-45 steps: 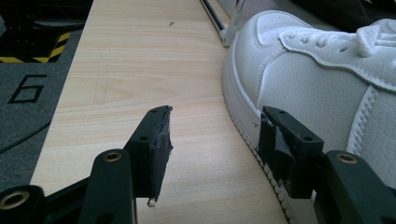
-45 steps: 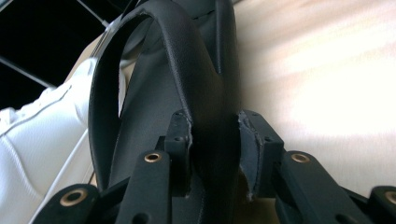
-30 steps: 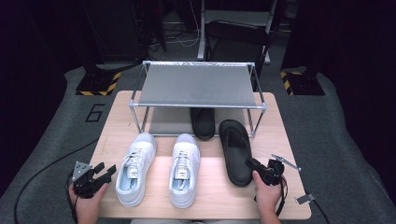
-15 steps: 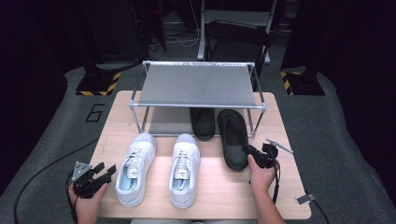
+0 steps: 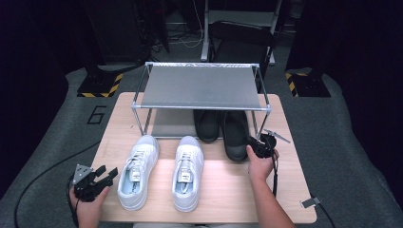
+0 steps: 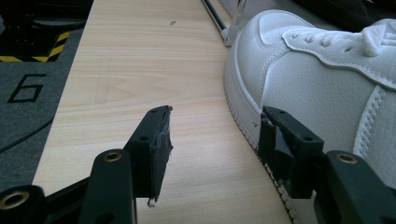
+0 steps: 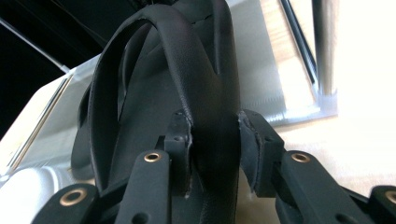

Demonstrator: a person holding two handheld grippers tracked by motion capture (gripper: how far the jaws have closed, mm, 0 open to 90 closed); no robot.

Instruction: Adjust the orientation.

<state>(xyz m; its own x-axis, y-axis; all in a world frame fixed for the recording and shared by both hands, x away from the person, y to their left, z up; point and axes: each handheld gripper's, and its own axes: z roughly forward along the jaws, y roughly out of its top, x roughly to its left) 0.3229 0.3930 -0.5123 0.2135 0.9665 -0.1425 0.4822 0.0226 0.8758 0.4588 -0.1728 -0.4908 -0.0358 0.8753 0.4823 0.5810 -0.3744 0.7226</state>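
Right slipper (image 5: 235, 134): black, matte, strap arched over the sole; centre-right of the high view, toe under the rack's lower edge, heel on the bare table.
Right gripper (image 5: 256, 147): clamped on the right slipper's edge; in the right gripper view, jaws pressed to both sides of the black rim (image 7: 212, 135).
Left slipper (image 5: 207, 125): black, just beside its mate, tucked under the rack.
Rack (image 5: 202, 87): grey shelf on a silver tube frame, upper centre; both slippers sit in its lower space.
White sneakers: left one (image 5: 138, 171) and right one (image 5: 187, 172), laced, side by side, lower centre, toes toward the rack.
Left gripper (image 5: 97, 178): lower left, jaws spread, holding nothing; one jaw close by the left sneaker's side (image 6: 322, 88).
Table (image 5: 228, 190): pale wood.
Floor (image 5: 95, 114): grey, marked "6", left of table.
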